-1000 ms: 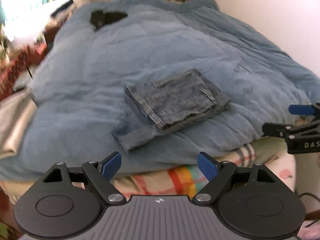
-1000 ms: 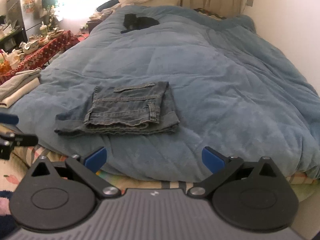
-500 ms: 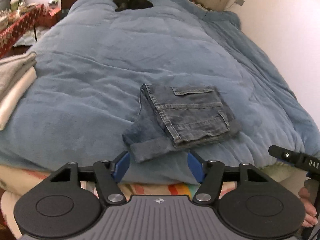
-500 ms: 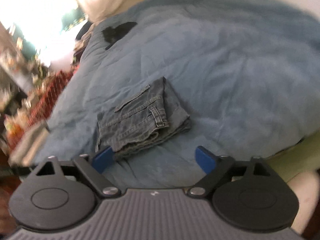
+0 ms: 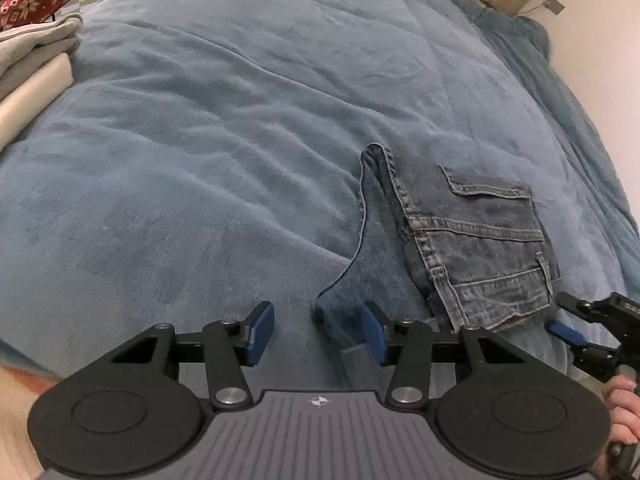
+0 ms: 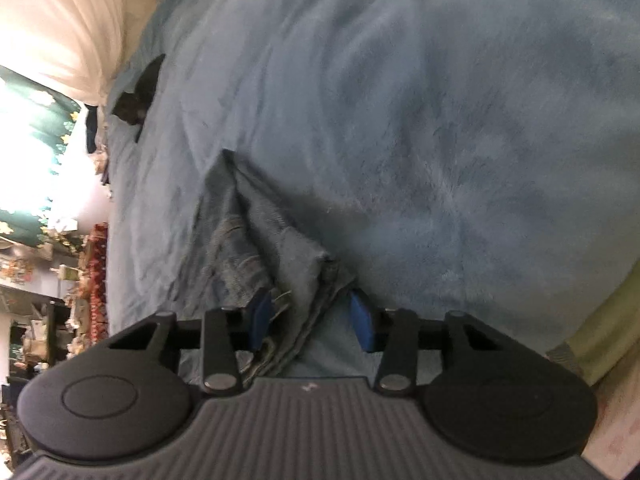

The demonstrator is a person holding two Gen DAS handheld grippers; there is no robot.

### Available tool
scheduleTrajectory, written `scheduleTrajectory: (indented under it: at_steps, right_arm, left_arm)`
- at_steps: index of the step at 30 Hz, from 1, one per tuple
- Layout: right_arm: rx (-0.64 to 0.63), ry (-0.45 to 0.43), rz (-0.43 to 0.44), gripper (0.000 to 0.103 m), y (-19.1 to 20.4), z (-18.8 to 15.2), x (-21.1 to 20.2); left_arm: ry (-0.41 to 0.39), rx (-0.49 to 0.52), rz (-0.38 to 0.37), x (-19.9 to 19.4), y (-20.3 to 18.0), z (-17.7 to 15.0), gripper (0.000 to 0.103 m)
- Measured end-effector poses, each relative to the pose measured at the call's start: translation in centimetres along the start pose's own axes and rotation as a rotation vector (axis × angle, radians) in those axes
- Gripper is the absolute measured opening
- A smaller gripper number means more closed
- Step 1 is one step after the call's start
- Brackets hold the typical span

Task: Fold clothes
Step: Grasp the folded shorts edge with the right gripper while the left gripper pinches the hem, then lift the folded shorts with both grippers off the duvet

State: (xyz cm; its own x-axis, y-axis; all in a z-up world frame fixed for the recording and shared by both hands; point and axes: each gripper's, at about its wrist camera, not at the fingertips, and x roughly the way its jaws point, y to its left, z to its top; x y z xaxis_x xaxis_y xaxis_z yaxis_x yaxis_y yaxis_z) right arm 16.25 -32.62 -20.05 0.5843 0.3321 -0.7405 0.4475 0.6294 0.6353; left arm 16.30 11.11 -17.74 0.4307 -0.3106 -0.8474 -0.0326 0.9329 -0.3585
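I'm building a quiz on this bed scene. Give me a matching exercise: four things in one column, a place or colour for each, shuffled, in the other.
1. folded jeans
2. blanket
3. beige folded cloth
4. black item

a. covers the bed, blue
b. left edge, left wrist view
c. far end of the bed
d. near edge of the bed

Pairs: 1-d, 2-a, 3-b, 4-c

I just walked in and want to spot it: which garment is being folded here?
Look at the big blue blanket covering the bed. Near its front edge lies a folded pair of denim jeans. Its pale stitched seams and flap pocket set it apart from the plain beige folded cloths at the side.
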Motion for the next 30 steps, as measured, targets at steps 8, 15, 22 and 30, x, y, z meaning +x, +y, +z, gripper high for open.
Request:
scheduleTrajectory:
  at_steps: [8,15,22,30]
  right_arm:
    - [0.056,0.005,-0.01,0.05,-1.1,0.8,3.3]
    - [0.023,0.01,0.013,0.053,-1.4,0.3,4.1]
    - [0.066,-0.03,-0.009,0.046,-0.6,1.5,6.0]
    - [-0.082,-0.061,-0.013,0.021,2.4,1.2,3.3]
  left_arm:
    - [-0.004,0.006,-0.057,0.9,0.4,0.2,0.066]
    - [-0.003,-0.042,-0.08,1.2,1.3,0.9,0.067]
    - [0.007,0.006,-0.084,2.3,-0.5,1.5,0.059]
    - [-0.025,0.078,-0.085,-0.1,-2.9,0.3,0.012]
